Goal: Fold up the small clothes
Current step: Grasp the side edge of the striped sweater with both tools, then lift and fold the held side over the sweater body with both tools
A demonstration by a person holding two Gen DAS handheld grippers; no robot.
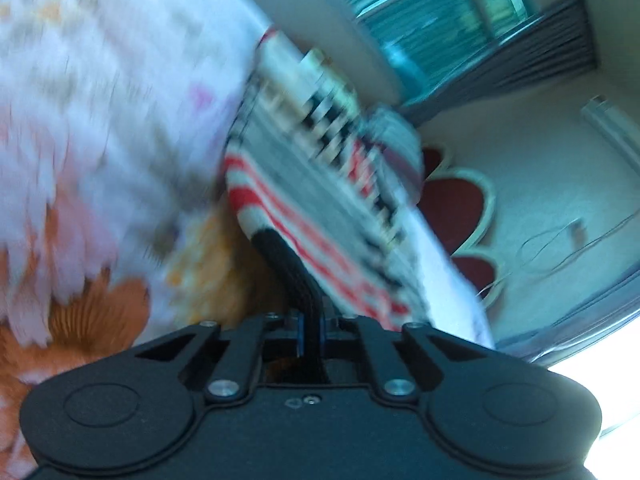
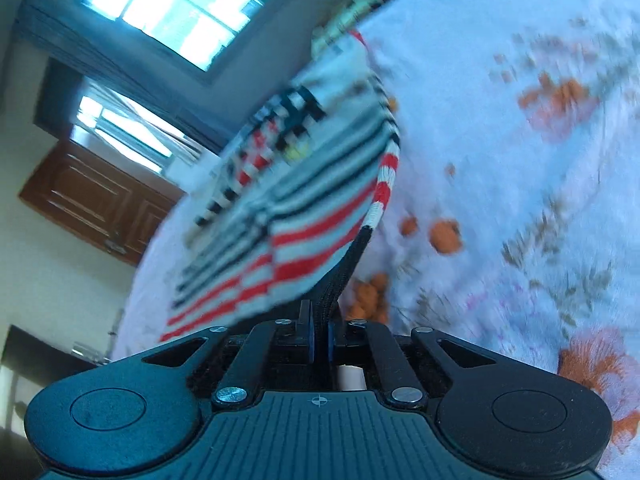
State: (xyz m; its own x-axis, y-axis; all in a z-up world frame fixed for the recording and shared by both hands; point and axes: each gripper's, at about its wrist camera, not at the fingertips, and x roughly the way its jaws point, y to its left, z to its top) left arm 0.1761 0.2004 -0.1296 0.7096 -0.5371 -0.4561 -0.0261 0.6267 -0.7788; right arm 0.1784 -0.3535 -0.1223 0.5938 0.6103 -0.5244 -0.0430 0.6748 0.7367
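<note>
While blurred, left gripper [image 1: 298, 276] clamped on striped garment [image 1: 320, 200] (black hem), right gripper [image 2: 344, 276] likewise

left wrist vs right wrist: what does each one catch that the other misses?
Only the left wrist view shows a white headboard with dark red scalloped panels, a loose cable against the wall, and the left gripper shut on the garment's black edge.

Only the right wrist view shows a brown wooden door, a bright paned window, and the right gripper shut on the black edge.

Both show the striped red, white and black garment held up over the floral bedsheet, blurred by motion.
</note>
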